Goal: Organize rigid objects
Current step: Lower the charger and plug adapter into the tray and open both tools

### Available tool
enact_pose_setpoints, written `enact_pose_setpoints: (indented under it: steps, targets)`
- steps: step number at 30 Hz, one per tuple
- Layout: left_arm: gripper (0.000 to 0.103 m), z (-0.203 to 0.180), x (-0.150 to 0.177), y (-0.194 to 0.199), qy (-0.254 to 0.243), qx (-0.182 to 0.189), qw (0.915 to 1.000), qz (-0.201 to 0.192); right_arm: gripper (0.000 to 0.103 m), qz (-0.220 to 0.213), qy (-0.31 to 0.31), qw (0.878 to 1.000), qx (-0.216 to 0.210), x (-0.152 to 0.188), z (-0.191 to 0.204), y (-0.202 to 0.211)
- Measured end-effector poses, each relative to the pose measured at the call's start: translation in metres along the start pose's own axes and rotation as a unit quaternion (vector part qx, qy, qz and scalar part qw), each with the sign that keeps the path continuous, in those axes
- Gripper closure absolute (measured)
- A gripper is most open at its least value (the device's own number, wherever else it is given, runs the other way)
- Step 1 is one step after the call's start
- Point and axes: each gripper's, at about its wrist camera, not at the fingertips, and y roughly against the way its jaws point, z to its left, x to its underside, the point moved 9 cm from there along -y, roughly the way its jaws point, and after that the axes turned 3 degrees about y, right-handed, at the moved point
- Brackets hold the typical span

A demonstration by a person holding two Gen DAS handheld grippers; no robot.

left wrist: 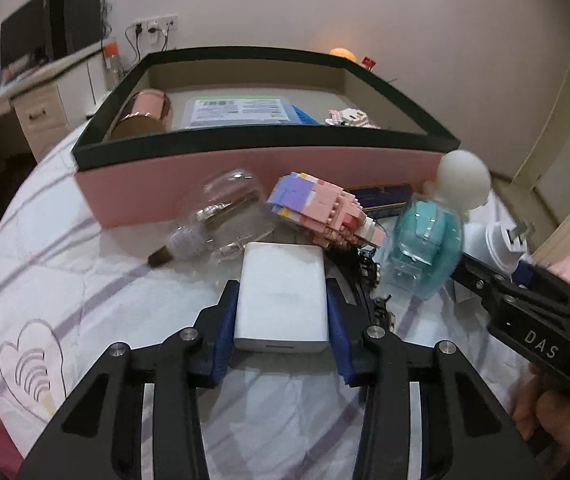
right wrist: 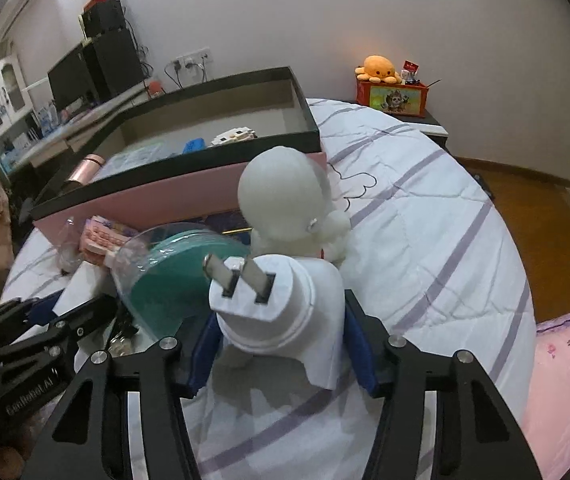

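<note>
In the left wrist view my left gripper [left wrist: 283, 304] is shut on a white rectangular power bank [left wrist: 281, 280] that lies on the striped bed cover, blue pads pressed to both its long sides. My right gripper [right wrist: 281, 320] is shut on a white plug adapter [right wrist: 281, 304], whose two metal prongs point up towards the camera. That adapter [left wrist: 501, 240] also shows at the right of the left wrist view. Behind both stands a pink storage box [left wrist: 245, 168] with a dark rim, holding a rose-gold cylinder [left wrist: 145, 114], a flat plastic case [left wrist: 241, 110] and a small block figure [left wrist: 345, 117].
Loose on the bed before the box lie a clear bottle with a brush [left wrist: 213, 216], a pastel block model [left wrist: 321, 208], a teal clear-shelled bottle with a round white head [left wrist: 425, 236] and a dark flat box [left wrist: 381, 196]. A desk [right wrist: 57, 128] stands left, a bedside table [right wrist: 433, 124] far right.
</note>
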Motion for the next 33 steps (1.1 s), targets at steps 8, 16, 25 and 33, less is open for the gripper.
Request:
enact_pose_setpoints:
  steps: [8, 16, 25, 33]
  targets:
    - [0.062, 0.010, 0.015, 0.020, 0.012, 0.000, 0.9998, -0.012, 0.048, -0.013, 0.007, 1.000, -0.022, 0.009, 0.006, 0.029]
    - [0.062, 0.016, 0.014, 0.038, 0.016, -0.004, 0.9995, -0.028, 0.048, -0.031, 0.019, 0.998, -0.054, -0.001, 0.022, 0.053]
    - [0.062, 0.021, -0.022, 0.067, 0.010, -0.010, 0.9975, -0.070, 0.049, -0.054, 0.058, 0.994, -0.075, -0.035, 0.055, 0.071]
    - [0.062, 0.026, -0.073, 0.085, 0.004, -0.010, 0.9943, -0.106, 0.049, -0.072, 0.085, 0.991, -0.081, -0.086, 0.067, 0.072]
